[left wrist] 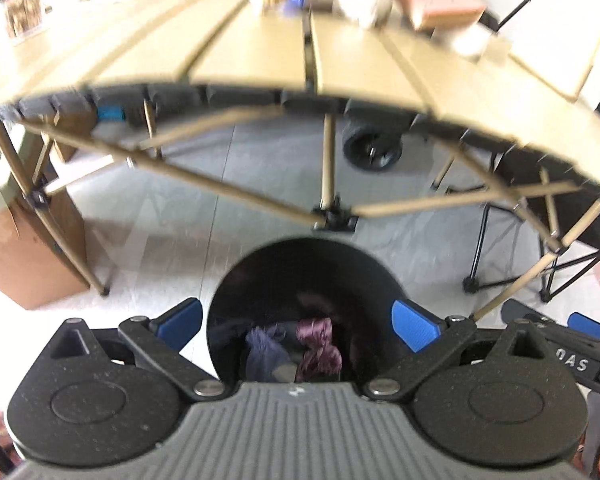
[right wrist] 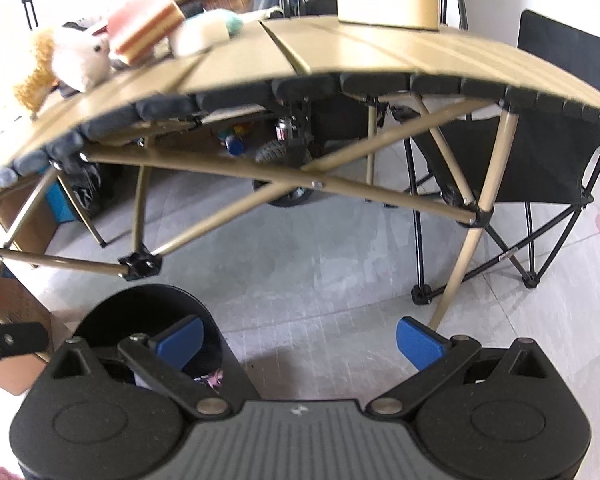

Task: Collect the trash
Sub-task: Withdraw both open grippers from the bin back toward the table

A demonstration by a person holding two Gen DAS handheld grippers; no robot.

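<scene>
Both grippers low, empty, fingers (left wrist: 414, 326) spread, left gripper (left wrist: 296, 326) over bin (left wrist: 236, 292)

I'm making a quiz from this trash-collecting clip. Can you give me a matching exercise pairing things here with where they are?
Things:
1. black bin
2. white plush toy
3. crumpled wrappers
4. black folding chair

Places:
A. on the tan table
B. on the floor under the left gripper
C. inside the bin
D. beside the table's right end

Pairs: 1-B, 2-A, 3-C, 4-D
</scene>
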